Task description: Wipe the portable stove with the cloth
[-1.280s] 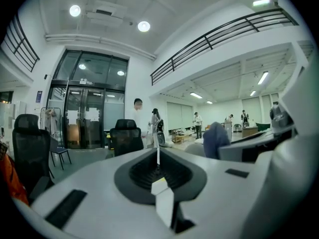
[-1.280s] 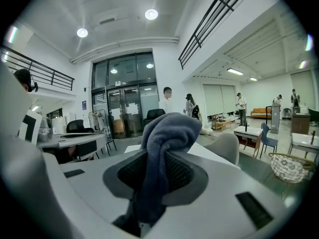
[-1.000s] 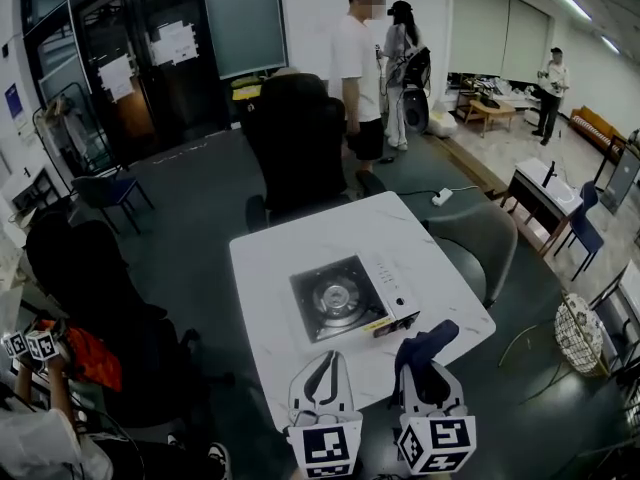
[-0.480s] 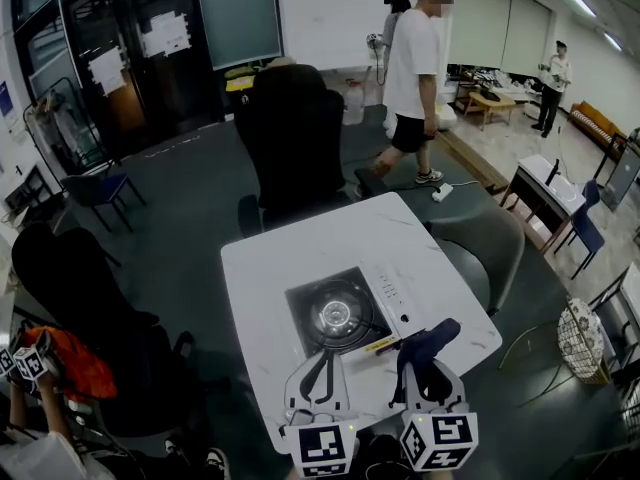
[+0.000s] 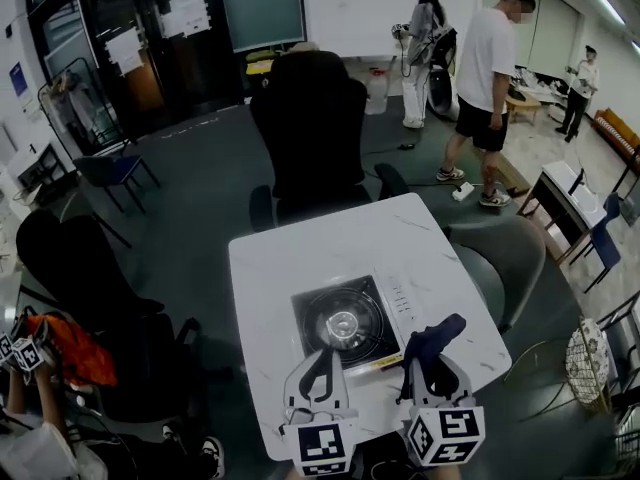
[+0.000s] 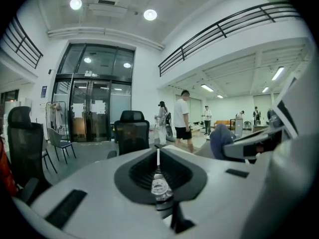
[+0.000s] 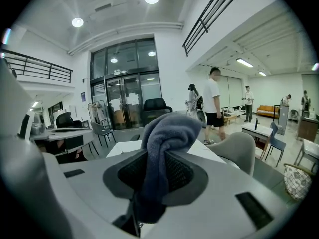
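Just off the five o'clock corner of the portable stove (image 5: 358,308), my right claw (image 5: 431,358) pinches the bunched cloth (image 5: 434,334) while my left claw (image 5: 320,360) sits closed and empty, and I judge the loose cloth could snag the burner (image 5: 343,323).

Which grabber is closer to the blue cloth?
Right. The right gripper pinches the cloth between its jaws; the left gripper, shut and empty, sits to the cloth's left, not touching it.

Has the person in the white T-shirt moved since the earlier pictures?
Yes; the person has walked right, away from the black office chair.
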Demonstrator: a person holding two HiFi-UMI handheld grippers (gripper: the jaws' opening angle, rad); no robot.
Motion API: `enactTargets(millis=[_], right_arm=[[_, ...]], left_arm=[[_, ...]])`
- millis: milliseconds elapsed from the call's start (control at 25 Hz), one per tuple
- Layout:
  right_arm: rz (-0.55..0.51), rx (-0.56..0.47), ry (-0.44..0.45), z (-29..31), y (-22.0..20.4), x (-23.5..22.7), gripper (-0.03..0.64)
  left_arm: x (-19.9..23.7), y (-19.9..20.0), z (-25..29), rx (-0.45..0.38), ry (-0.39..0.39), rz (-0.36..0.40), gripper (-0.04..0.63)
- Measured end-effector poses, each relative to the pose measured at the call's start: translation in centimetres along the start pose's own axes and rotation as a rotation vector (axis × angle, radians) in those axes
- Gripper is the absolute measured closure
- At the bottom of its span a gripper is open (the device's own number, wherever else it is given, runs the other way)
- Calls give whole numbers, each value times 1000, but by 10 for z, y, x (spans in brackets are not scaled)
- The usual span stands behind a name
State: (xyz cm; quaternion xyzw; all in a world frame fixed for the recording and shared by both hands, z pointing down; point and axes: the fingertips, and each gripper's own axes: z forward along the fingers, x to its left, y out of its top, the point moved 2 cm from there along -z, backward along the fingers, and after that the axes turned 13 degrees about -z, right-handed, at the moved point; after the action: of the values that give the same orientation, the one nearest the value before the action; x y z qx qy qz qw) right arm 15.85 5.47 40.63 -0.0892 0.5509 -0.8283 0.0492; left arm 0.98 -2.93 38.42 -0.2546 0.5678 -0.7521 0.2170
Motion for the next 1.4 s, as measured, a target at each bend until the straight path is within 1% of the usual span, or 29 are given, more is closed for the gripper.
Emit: enactTargets(millis=[120, 480, 640, 880, 1160, 1240, 1400], right_arm=[[-13, 12, 38, 20, 0, -11, 511], [-70, 57, 186, 83, 2, -32, 511], [-110, 89, 272, 105, -5, -38, 511], [-211, 165, 419, 131, -26, -32, 511], [-303, 213, 579, 148, -44, -14, 511], [-339, 232, 615, 150, -50, -8, 511], [-420, 275, 659, 153, -61, 0, 511]], left_arm=[[-2, -2, 19, 11, 26, -2, 574], [-5, -3, 67, 33, 131, -29, 574], [-6, -8, 81, 51, 183, -38, 574], [-1, -18, 90, 80, 265, -56, 574], [6, -29, 91, 103, 335, -69, 574], [8, -32, 90, 109, 349, -73, 574], [14, -34, 87, 121, 366, -80, 574]])
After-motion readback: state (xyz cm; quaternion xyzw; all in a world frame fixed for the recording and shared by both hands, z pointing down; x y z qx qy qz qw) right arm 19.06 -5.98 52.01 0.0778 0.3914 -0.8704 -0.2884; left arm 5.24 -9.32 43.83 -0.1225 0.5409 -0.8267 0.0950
